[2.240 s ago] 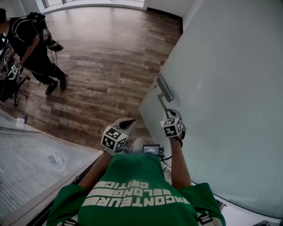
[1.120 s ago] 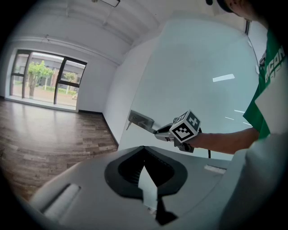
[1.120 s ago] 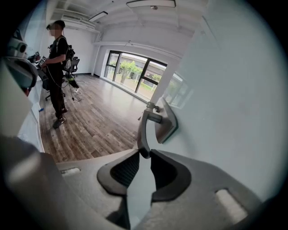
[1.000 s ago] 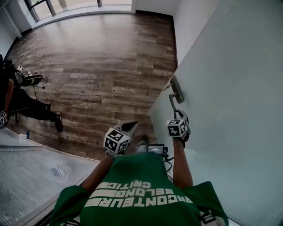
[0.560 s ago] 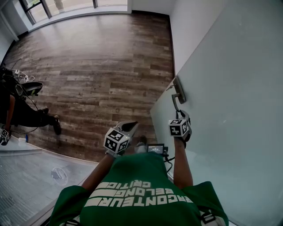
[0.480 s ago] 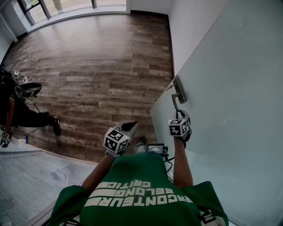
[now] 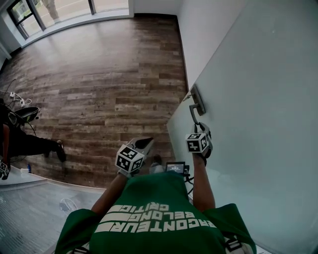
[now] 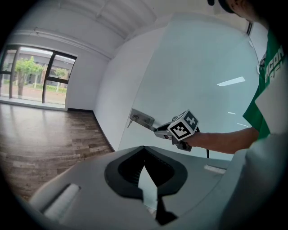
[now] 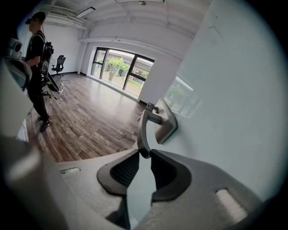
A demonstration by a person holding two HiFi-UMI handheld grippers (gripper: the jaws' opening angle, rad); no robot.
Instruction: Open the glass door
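Note:
The frosted glass door fills the right of the head view, its free edge toward the wooden floor. A metal handle plate sits near that edge, with a curved lever hanging from it. My right gripper is shut on the lever's lower end. In the right gripper view the lever runs down from the plate into the closed pads. My left gripper hovers left of the door over the floor, shut and empty. The left gripper view shows the right gripper on the lever.
Brown plank floor stretches ahead to windows. A white wall stands just beyond the door edge. A person in black with gear stands at the far left. Another glass panel lies low on the left.
The door edge and handle have shifted a little in the head view, with the right gripper still on the lever. The person in black has slid off toward the left edge.

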